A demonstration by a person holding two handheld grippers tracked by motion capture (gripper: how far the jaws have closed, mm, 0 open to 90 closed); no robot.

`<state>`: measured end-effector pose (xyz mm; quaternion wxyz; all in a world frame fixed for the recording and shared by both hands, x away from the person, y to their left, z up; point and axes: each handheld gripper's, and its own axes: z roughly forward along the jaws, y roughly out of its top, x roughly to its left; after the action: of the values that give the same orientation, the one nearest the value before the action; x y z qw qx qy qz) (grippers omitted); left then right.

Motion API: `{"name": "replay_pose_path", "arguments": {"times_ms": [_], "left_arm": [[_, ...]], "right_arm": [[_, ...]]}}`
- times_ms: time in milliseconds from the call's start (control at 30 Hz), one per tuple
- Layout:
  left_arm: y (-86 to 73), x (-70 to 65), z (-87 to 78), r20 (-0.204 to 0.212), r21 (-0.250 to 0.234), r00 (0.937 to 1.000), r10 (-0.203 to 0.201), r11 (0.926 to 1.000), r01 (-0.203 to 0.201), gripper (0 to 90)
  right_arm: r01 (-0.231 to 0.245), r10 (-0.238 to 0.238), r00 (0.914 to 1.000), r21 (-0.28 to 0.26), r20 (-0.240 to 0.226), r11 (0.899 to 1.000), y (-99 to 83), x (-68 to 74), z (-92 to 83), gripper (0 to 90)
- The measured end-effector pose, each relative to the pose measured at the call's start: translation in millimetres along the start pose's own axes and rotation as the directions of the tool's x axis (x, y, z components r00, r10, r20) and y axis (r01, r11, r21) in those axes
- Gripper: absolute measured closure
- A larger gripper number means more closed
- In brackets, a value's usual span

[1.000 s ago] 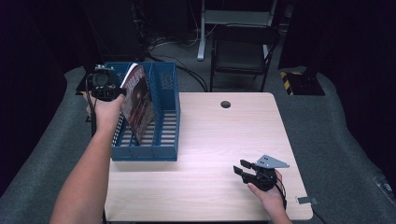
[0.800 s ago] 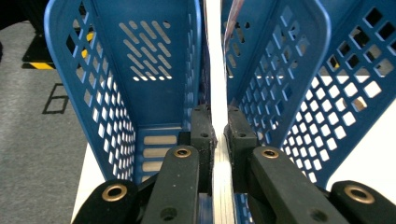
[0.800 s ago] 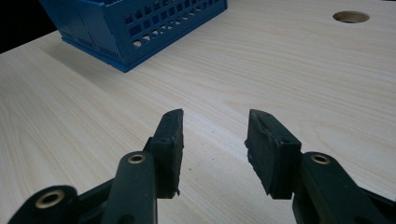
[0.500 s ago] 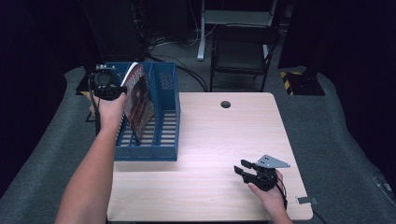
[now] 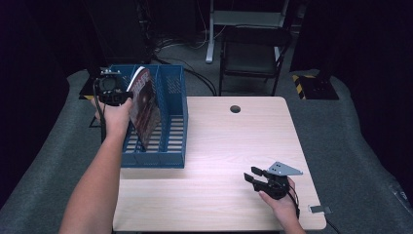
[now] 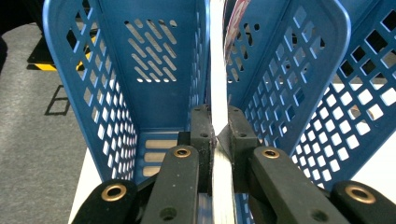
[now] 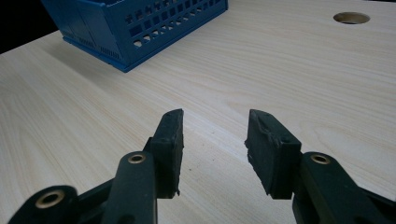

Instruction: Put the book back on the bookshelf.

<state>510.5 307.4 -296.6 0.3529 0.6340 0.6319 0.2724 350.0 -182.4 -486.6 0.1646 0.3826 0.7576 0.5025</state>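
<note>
Left tool [image 6: 215, 135]: pinching magazine [image 5: 144, 109] edge-on inside blue file rack [image 5: 170, 97]; high view shows its dark red cover leaning. Right tool [image 7: 214, 140]: spread, empty, over table [image 7: 280, 70].

Pretty dim room overall, background's basically black past the table [image 5: 219, 146], which is lit evenly from above with soft shadows. High view is a bit soft and grainy; gripper views look sharper, with slight glare on the blue file rack [image 6: 154, 70]
</note>
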Motion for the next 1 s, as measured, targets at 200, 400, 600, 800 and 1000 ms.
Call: {"name": "replay_pose_path", "arguments": {"times_ms": [200,400,600,800,1000], "left_arm": [[0.0,3.6,0.2,0.017,0.001,0.9998,0.004,1.0,-0.004,83.8],[-0.3,2.6,0.5,0.024,-0.01,0.9997,0.007,0.9999,-0.007,76.8],[-1.8,0.5,2.2,0.038,-0.001,0.9993,0.004,1.0,-0.004,71.3],[-2.4,1.1,2.3,0.048,-0.008,0.9988,0.003,1.0,-0.002,66.4],[-2.7,2.2,3.0,0.056,0.007,0.9984,0.002,1.0,-0.002,60.6]], "right_arm": [[-0.002,0.002,1.0,0.002,0.001,1.0,0.2,0.4,0.0,55.9],[-0.007,0.007,1.0,0.002,0.002,1.0,0.2,0.4,-0.2,55.8],[-0.001,0.001,1.0,0.002,0.001,1.0,0.1,0.3,-0.1,55.8],[0.002,-0.002,1.0,0.003,0.0,1.0,-0.3,0.1,0.1,55.8],[0.0,0.0,1.0,0.002,0.001,1.0,-0.1,0.1,0.2,55.8]]}}
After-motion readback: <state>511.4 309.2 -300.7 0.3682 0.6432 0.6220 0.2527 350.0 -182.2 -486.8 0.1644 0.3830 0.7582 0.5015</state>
